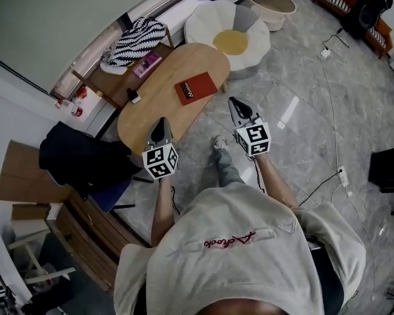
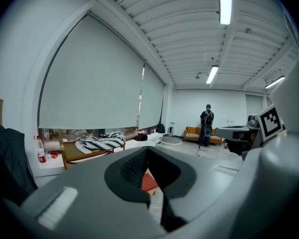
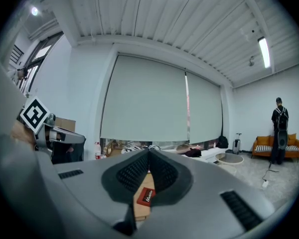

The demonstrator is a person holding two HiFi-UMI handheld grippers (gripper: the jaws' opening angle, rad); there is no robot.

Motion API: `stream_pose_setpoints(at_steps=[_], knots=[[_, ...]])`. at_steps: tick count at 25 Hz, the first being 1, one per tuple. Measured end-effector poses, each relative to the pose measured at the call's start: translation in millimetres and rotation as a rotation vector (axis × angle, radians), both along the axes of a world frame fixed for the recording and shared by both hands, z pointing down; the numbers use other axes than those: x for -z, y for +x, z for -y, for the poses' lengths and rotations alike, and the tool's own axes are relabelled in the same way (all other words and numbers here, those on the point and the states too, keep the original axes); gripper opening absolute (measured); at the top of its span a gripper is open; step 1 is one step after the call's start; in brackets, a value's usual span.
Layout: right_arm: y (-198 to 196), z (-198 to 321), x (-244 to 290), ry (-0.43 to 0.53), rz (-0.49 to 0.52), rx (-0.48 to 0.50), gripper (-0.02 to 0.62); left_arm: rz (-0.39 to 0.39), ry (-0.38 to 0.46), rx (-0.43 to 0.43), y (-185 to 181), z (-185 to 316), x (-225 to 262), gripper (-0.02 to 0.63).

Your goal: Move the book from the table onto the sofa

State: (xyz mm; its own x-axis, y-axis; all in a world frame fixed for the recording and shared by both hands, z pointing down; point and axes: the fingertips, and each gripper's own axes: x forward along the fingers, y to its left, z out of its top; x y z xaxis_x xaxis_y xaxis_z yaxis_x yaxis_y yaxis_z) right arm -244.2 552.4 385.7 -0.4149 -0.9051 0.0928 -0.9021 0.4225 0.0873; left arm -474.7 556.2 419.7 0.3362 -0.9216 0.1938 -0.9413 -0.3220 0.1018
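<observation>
Nearest you, at mid-frame, your left gripper (image 1: pixel 161 122) hangs over the near end of the oval wooden desk (image 1: pixel 159 104) and your right gripper (image 1: pixel 234 102) over the floor just beside it. Both have their jaws clenched on nothing. Beyond their tips the red book (image 1: pixel 196 88) lies flat near the desk's right edge, untouched. Farther off, at upper left, a striped blanket (image 1: pixel 136 39) lies on a wooden bench (image 1: pixel 111 81).
</observation>
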Motion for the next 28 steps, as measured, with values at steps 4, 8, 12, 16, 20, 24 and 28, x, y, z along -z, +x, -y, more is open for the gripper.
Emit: stream_pose_setpoints(at_steps=[4,8,12,16,20,24,28], knots=[[-2.1,29.7,-4.5,-0.007,-0.001,0.009,0.009,-0.003,-0.01,0.012,-3.2,29.2,-3.5,0.009],[4.1,63.3,-6.7,-0.013,0.0,0.017,0.009,0.003,-0.009,0.013,3.7,65.4,-4.4,0.009],[15.3,98.8,-13.9,-0.037,-0.009,0.031,0.011,0.008,-0.027,0.033,9.2,104.1,-7.1,0.009],[25.5,145.7,-11.4,-0.044,-0.01,0.037,0.009,0.014,-0.039,0.042,16.9,148.3,-5.4,0.009],[34.2,192.9,-7.0,-0.049,-0.005,0.052,0.009,0.016,-0.048,0.04,33.4,193.9,-2.0,0.009],[42.2,238.6,-6.0,-0.053,-0.001,0.062,0.009,0.02,-0.054,0.038,46.5,236.4,1.1,0.009],[48.1,279.6,-5.3,-0.059,0.003,0.075,0.009,0.025,-0.061,0.05,52.7,273.5,1.5,0.009]])
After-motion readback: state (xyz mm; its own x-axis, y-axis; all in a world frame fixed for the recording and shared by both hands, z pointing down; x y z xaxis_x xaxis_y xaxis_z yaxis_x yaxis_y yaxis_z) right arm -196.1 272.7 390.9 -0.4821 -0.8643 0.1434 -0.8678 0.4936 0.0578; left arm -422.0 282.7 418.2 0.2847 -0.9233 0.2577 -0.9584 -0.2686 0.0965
